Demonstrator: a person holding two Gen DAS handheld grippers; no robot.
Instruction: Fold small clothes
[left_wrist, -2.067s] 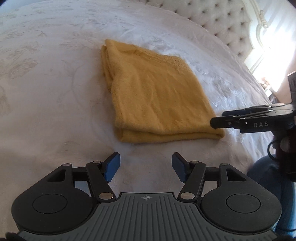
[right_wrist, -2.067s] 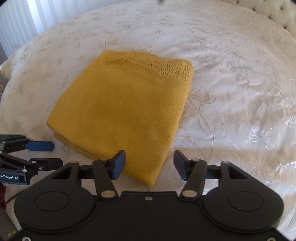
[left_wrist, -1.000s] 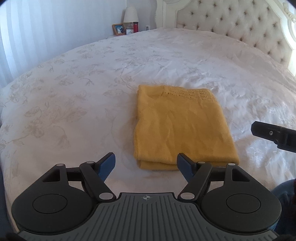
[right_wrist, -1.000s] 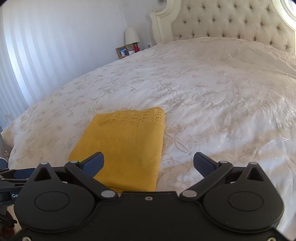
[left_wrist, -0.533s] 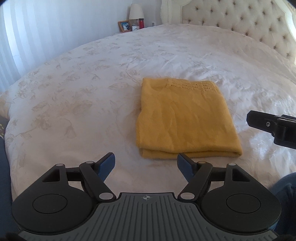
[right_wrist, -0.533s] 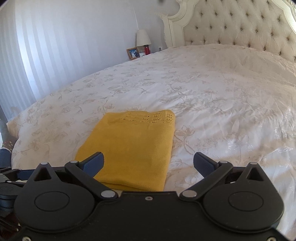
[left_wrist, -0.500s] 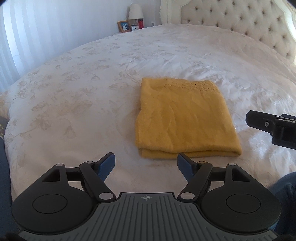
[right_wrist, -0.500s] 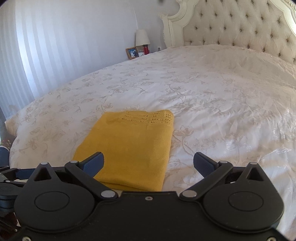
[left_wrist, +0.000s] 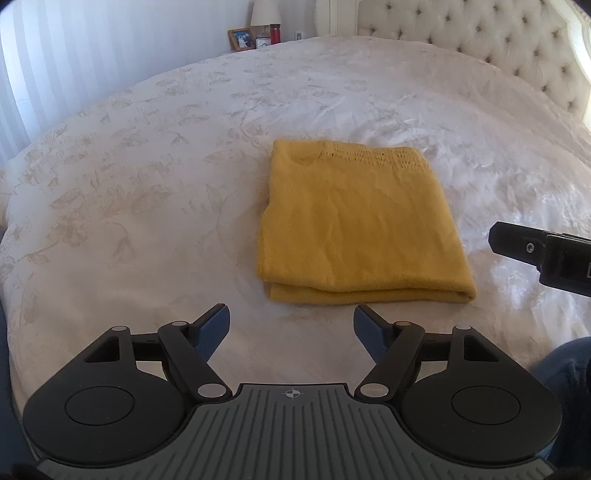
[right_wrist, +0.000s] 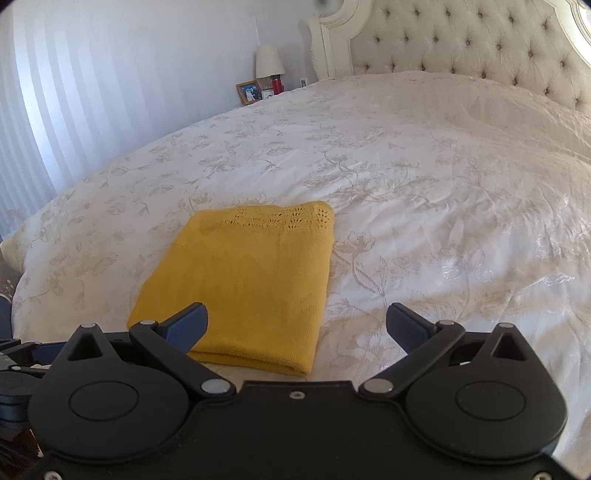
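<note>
A yellow knit garment (left_wrist: 358, 225) lies folded into a neat rectangle on the white bedspread (left_wrist: 147, 192); its lace-pattern edge faces away from me. It also shows in the right wrist view (right_wrist: 247, 284). My left gripper (left_wrist: 291, 325) is open and empty, just short of the garment's near folded edge. My right gripper (right_wrist: 295, 325) is open wide and empty, held above the garment's near right corner. The right gripper's body (left_wrist: 543, 251) shows at the right edge of the left wrist view.
A tufted headboard (right_wrist: 461, 40) stands at the far end of the bed. A nightstand holds a lamp (right_wrist: 269, 62), a picture frame (right_wrist: 248, 92) and a red bottle (right_wrist: 276, 83). Striped curtains (right_wrist: 74, 92) hang on the left. The bed's near edge runs below the grippers.
Both grippers have pulled back and up from the folded garment, so more of the bed and room shows. The right gripper opened wider. The garment has not moved.
</note>
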